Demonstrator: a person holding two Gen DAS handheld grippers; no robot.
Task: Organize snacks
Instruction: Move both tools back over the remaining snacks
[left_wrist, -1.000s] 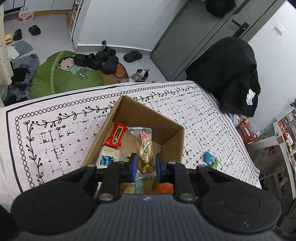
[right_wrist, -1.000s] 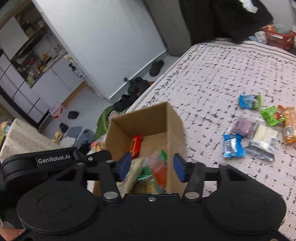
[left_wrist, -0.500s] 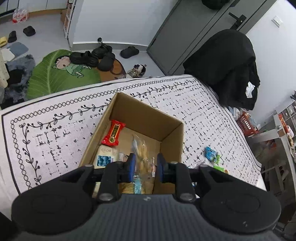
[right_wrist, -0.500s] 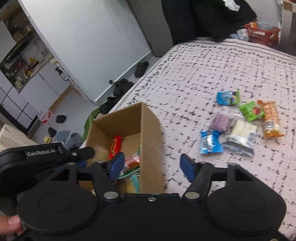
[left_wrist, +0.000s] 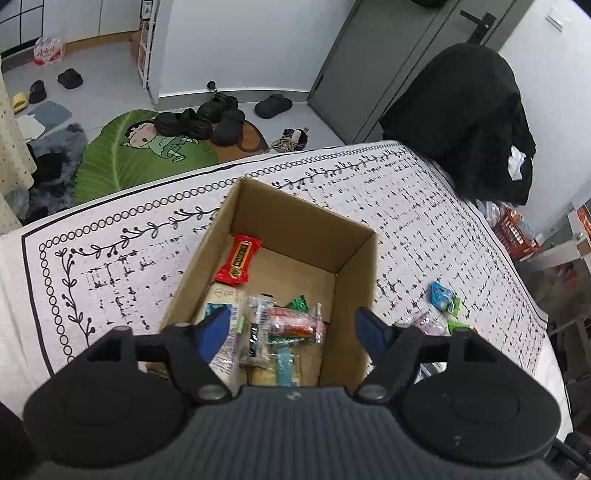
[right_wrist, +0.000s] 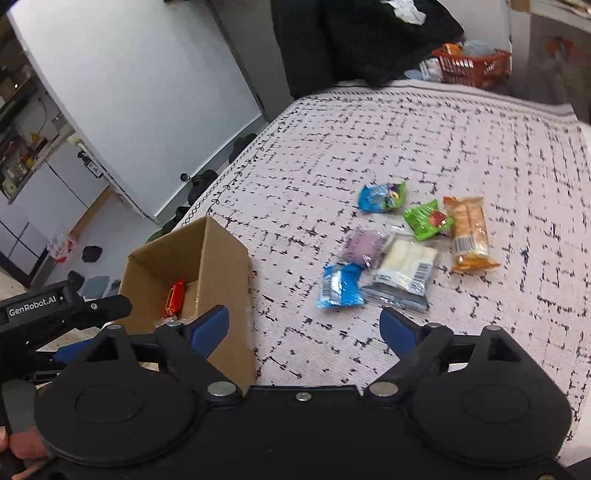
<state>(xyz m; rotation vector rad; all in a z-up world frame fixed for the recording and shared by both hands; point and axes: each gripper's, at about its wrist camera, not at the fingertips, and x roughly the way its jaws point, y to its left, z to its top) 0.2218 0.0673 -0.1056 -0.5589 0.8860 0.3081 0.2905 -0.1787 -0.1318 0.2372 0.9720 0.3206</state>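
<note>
An open cardboard box (left_wrist: 303, 218) (right_wrist: 218, 254) stands on the patterned bedspread. Inside lie a red bar (left_wrist: 238, 260) (right_wrist: 174, 301), a clear packet with red print (left_wrist: 288, 321) and several other snacks. My left gripper (left_wrist: 291, 328) hovers over the box's near end, its jaws opening, nothing pressed between the pads. My right gripper (right_wrist: 304, 325) hangs over the bedspread right of the box, jaws opening and empty. Beyond it lie loose snacks: a blue packet (right_wrist: 340, 286), a white one (right_wrist: 404, 271), a purple one (right_wrist: 364, 247), a green one (right_wrist: 426, 219), an orange biscuit pack (right_wrist: 469, 232) and a blue-green one (right_wrist: 382, 195).
The bedspread (left_wrist: 110, 266) ends at the far edge above a floor with a green leaf mat (left_wrist: 147, 151) and black shoes (left_wrist: 207, 118). A black coat (left_wrist: 465, 118) hangs at the bed's right corner. An orange basket (right_wrist: 472, 66) sits beyond the bed.
My left gripper let go of the clear snack packet, which now lies in the box, and its jaws spread. My right gripper swung away from the box toward the loose snacks, opening wider.
</note>
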